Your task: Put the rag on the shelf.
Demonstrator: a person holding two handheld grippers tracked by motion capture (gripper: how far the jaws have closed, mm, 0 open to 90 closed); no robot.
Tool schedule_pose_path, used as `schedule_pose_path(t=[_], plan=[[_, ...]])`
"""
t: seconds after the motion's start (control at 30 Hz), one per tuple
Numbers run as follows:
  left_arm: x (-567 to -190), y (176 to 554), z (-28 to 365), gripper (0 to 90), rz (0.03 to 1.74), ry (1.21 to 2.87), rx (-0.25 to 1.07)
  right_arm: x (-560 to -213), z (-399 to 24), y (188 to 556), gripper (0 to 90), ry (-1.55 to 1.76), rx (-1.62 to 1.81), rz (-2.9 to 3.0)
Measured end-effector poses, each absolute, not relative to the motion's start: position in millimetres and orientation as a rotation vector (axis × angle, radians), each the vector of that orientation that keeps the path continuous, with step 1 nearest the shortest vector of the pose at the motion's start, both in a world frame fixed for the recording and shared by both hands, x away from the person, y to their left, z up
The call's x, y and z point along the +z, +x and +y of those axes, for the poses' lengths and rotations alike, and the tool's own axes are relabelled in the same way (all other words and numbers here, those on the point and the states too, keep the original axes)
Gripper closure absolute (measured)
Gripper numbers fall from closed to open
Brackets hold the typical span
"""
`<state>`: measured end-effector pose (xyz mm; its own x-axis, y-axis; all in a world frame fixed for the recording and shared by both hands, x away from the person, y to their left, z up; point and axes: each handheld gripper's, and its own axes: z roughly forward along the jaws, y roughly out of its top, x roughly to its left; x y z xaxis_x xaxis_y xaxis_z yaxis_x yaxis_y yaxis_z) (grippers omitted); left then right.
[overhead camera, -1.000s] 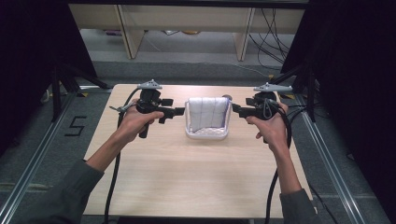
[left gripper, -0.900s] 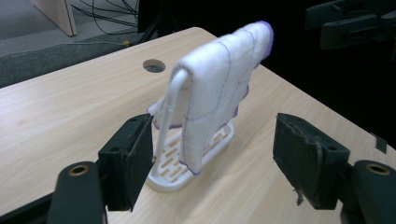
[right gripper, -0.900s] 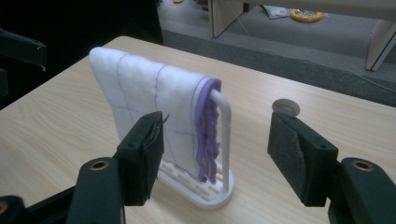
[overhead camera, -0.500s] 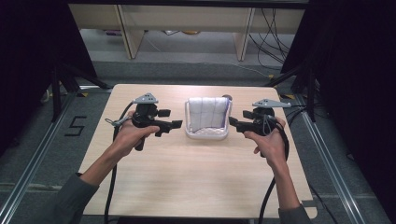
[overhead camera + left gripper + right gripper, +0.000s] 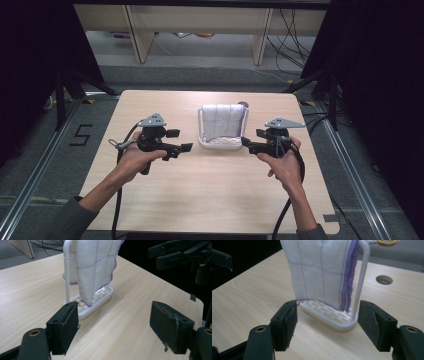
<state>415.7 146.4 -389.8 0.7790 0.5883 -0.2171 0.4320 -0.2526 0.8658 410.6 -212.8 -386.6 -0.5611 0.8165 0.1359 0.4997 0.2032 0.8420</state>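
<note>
Left tongs [image 5: 186, 140] and right tongs [image 5: 248, 140] sit nearest me, one on each side of the rack, both pointed inward at it. Both pairs stand wide apart and empty; the black jaw pads look worn, with frayed edges in the two gripper views. I judge this flanking placement gives each side a square approach to a cloth edge.

Between them, mid-table: white plastic drying rack [image 5: 220, 143] with a slotted base and thin tubular uprights, standing on the pale wood-grain table [image 5: 210, 195]. Over its top rail hangs a white woven cloth with thin purple grid lines and purple hem [image 5: 223, 121], soft and limp, its lower edge just above the slots.

Further back, a round cable hole [image 5: 384, 279] in the table top.
</note>
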Motion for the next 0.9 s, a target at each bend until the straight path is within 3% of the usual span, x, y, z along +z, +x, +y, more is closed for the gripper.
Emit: schedule_pose_path(t=[0.9], plan=[[-452,360,165,20.8,0.743,1.979,0.176,-427,-203,379,31.2,1.243,1.217,2.241]])
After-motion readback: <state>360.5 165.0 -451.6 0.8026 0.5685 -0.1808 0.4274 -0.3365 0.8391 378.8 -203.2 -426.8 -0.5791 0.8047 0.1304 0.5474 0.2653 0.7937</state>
